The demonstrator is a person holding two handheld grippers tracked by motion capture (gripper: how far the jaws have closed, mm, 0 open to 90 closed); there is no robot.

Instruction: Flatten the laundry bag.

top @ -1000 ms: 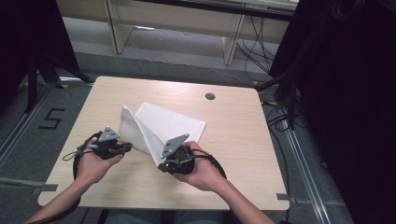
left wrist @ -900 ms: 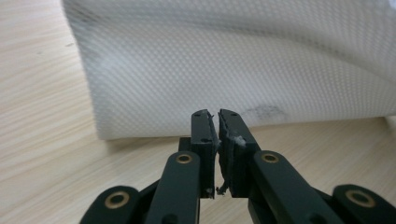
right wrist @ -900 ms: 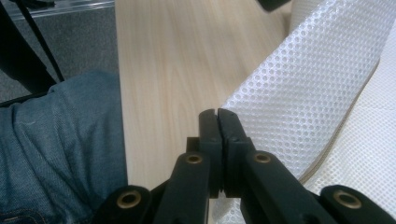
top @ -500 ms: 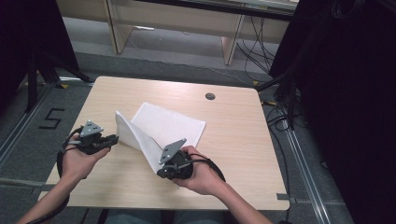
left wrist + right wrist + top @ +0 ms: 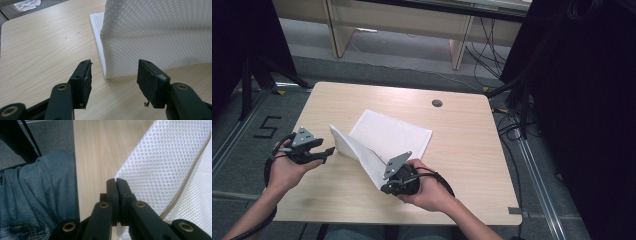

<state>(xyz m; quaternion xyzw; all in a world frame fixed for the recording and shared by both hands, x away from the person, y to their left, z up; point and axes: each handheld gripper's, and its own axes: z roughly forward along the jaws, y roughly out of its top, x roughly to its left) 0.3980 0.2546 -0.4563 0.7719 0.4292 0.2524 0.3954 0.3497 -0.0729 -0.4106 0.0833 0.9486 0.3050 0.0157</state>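
One light wooden table with rounded corners (image 5: 472, 150) carries the work; a single small dark round cap (image 5: 437, 103) sits in its top toward the far edge. On the floor to the left of the table, a dark figure "5" (image 5: 268, 127) can be read.

One white mesh fabric bag with a beige zip line (image 5: 387, 137) lies in the middle of the table. Its far part rests flat on the wood, while its near flap is lifted and stands tilted.

There are two black two-jaw grippers, one in each hand. The right gripper (image 5: 384, 189), at the near edge of the table, has its jaws pressed together on the near corner of the raised flap; its own view shows the mesh (image 5: 162, 170) running out of the closed pads. The left gripper (image 5: 331, 150) has just been opening: its jaws stand wide apart with nothing between them, just beside the flap's left edge, which stands a little ahead of the pads (image 5: 152, 82) without touching them.
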